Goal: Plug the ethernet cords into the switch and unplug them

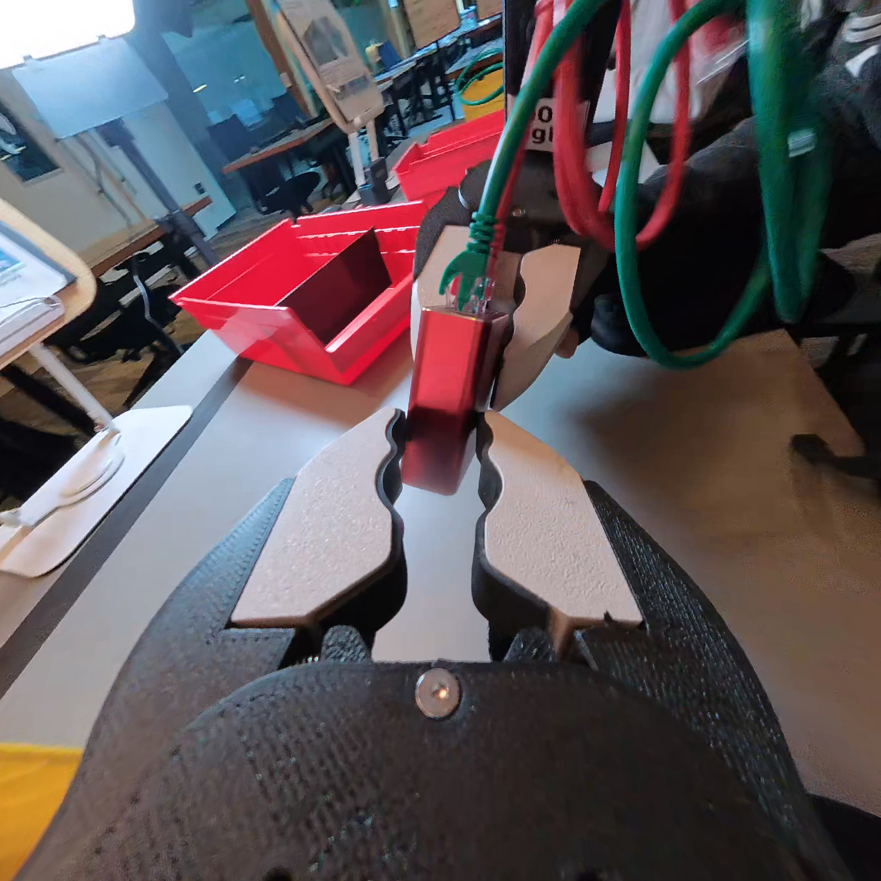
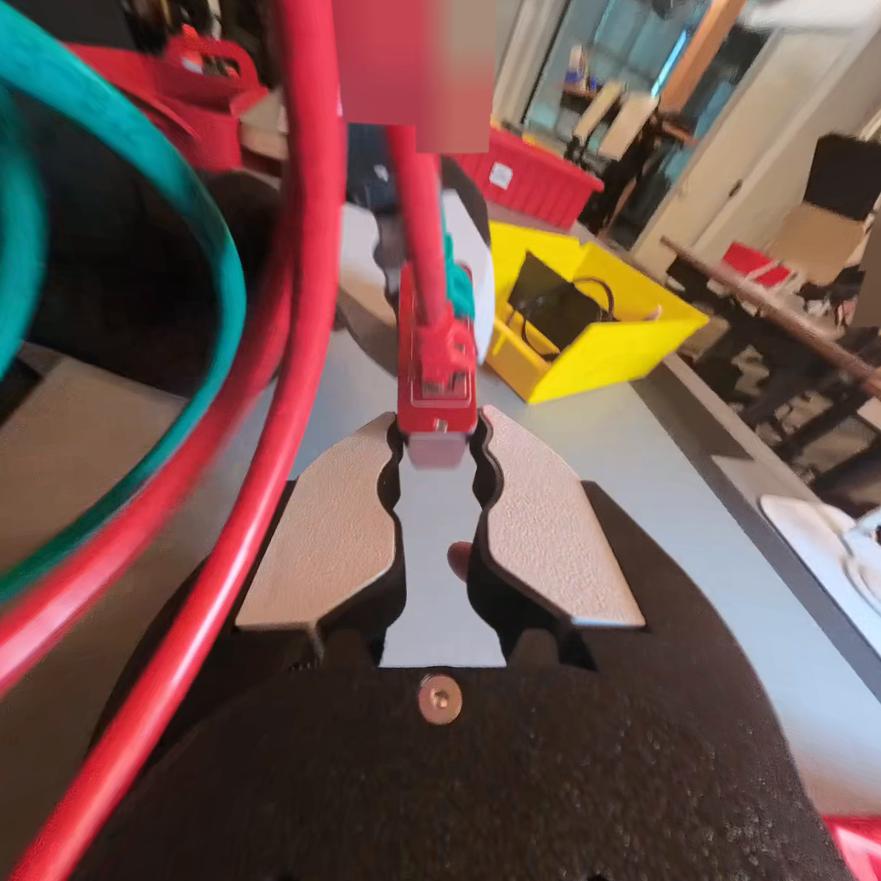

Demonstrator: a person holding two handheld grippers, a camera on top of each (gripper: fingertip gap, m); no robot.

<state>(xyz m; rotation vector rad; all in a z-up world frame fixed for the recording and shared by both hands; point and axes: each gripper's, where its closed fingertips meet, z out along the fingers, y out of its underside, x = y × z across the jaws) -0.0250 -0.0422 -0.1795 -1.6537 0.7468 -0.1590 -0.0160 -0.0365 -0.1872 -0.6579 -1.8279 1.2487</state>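
A small red metal switch [image 1: 448,405] hangs above the grey table [image 1: 619,453], held at both ends. My left gripper [image 1: 441,424] is shut on its near end. The right gripper [image 1: 500,305] clamps the far end. A green ethernet plug [image 1: 476,281] sits in the switch's top port, and its green cord [image 1: 515,119] loops up to the right beside a red cord [image 1: 577,143]. In the right wrist view my right gripper [image 2: 436,429] is shut on the switch [image 2: 436,381]. A red plug [image 2: 441,348] sits in its port. The red cord [image 2: 310,238] and green cord [image 2: 205,229] sweep past on the left.
An open red bin [image 1: 295,305] stands on the table behind the switch, with another red bin [image 1: 443,157] farther back. A yellow bin [image 2: 596,324] holding black cables stands ahead on the right. A white lamp base [image 1: 95,476] lies at the table's edge. A black-gloved hand [image 1: 691,267] holds the right gripper. Both grippers' tips are close together, under 4 cm apart.
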